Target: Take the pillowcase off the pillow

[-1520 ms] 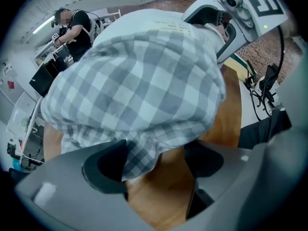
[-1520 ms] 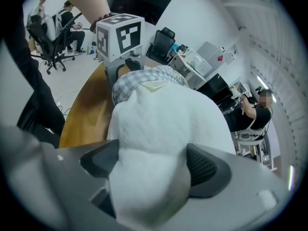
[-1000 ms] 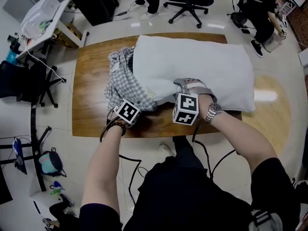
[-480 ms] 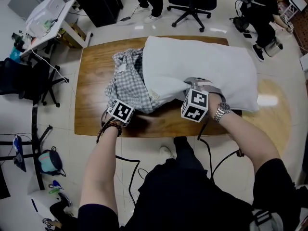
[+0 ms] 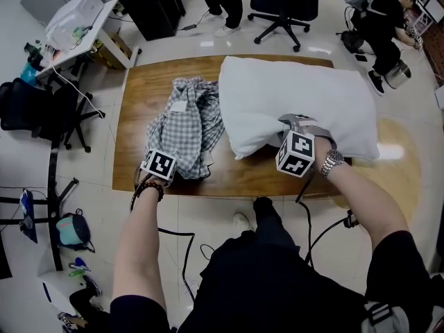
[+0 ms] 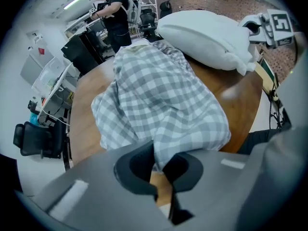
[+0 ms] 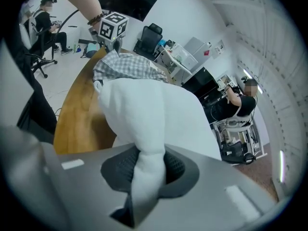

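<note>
A white pillow [image 5: 298,99] lies bare on the right half of the wooden table [image 5: 139,89]. The grey-and-white checked pillowcase [image 5: 184,123] is bunched in a heap to its left, touching the pillow's left end. My left gripper [image 5: 166,168] points down at the table's near edge. It is shut on the case's near corner [image 6: 159,105], and the cloth runs down between the jaws [image 6: 161,170]. My right gripper [image 5: 281,136] is shut on the pillow's near left corner [image 7: 154,114]; its jaws have just been closing, and white fabric is squeezed between the pads [image 7: 147,170].
Office chairs [image 5: 277,2] stand beyond the table's far edge, and a seated person [image 5: 378,12] is at the far right. A white desk [image 5: 69,30] and a black chair [image 5: 35,109] stand to the left. Cables [image 5: 180,248] lie on the floor below the near table edge.
My left gripper has pulled the checked case to the left and off the pillow's end. My right gripper has kept hold of the pillow's corner and moved a little to the right.
</note>
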